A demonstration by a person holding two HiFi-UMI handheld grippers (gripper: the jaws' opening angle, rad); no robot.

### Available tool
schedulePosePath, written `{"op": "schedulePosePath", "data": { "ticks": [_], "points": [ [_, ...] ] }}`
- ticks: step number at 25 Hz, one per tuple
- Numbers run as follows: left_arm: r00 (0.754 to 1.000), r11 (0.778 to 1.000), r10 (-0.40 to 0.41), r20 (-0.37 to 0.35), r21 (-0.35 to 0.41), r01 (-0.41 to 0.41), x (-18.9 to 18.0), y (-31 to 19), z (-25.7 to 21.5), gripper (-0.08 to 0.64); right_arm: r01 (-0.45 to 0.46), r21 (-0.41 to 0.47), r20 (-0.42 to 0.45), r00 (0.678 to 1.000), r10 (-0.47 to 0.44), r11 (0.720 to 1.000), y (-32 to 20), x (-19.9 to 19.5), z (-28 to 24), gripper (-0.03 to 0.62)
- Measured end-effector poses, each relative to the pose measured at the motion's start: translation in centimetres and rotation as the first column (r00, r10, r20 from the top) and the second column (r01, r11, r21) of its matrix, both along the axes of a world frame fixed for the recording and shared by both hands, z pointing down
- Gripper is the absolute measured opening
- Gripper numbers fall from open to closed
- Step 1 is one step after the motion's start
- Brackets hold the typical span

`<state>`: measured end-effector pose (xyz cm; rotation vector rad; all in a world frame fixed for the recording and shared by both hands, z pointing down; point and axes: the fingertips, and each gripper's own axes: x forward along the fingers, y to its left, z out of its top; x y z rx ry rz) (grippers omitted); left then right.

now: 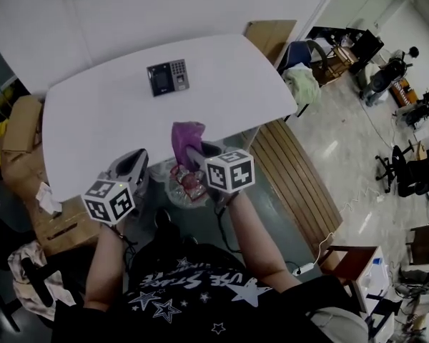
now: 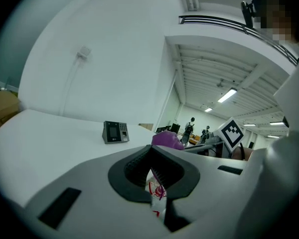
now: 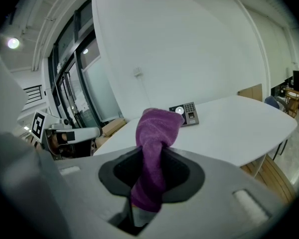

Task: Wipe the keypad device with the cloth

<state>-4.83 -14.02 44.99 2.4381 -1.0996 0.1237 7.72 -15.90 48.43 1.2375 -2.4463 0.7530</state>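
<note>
— Cloth (image 3: 154,133) handling: what are you expecting from it?

— It is looking soft and light, drooping over itself above the right gripper (image 3: 152,156), whose jaws are pinching it around its middle. A limp bunch like that is probably going to fold under pressure, so I am thinking the bunched top should be doing the wiping, pressed flat.

— And the keypad device (image 1: 168,77)?

— It is sitting on the far part of the white table (image 1: 93,113), well apart from both grippers. It is looking rigid, small and probably light, so I am guessing it is going to slide when rubbed. Bracing it at its plain side edges, away from the screen and keys, is looking safest.

— Is the left gripper (image 2: 150,152) free for that?

— Its jaws are resting together with nothing between them. Only a thin gap is showing below the tips, and a white, red-printed plastic bag (image 2: 157,193) is showing through it from beneath.

— What is escaping you?

— The cloth's lower end is disappearing inside the right jaws. The device's back and underside are facing away, so I am not seeing whether it is lying flat, propped up or fixed down. Its keys are too small to read.
</note>
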Motion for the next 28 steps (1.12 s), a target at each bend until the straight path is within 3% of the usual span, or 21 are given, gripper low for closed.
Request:
{"op": "schedulePosePath", "data": {
  "ticks": [6,13,22,28],
  "points": [
    [1.0,0.999,-0.014,-0.004,0.05,0.015,1.4,4.3,-1.8,0.008,0.012,0.022,0.006,1.0,-0.012,1.0,3.6,1.4,-0.8,0.098],
    [0.999,0.998,-0.042,0.007,0.043,0.042,2.1,7.7,-1.8,0.008,0.035,0.026,0.034,0.999,-0.035,0.999,6.5,1.7,-0.9,0.098],
    [0.998,0.998,-0.055,0.027,0.037,0.054,1.4,8.4,-1.2,0.008,0.051,0.015,0.044,0.998,-0.052,0.999,7.2,0.8,-0.2,0.098],
    [0.999,0.999,-0.016,0.031,0.044,0.015,1.0,8.4,-1.1,0.008,0.027,0.011,0.034,0.999,-0.027,1.0,7.2,0.1,-0.3,0.098]
  ]
}}
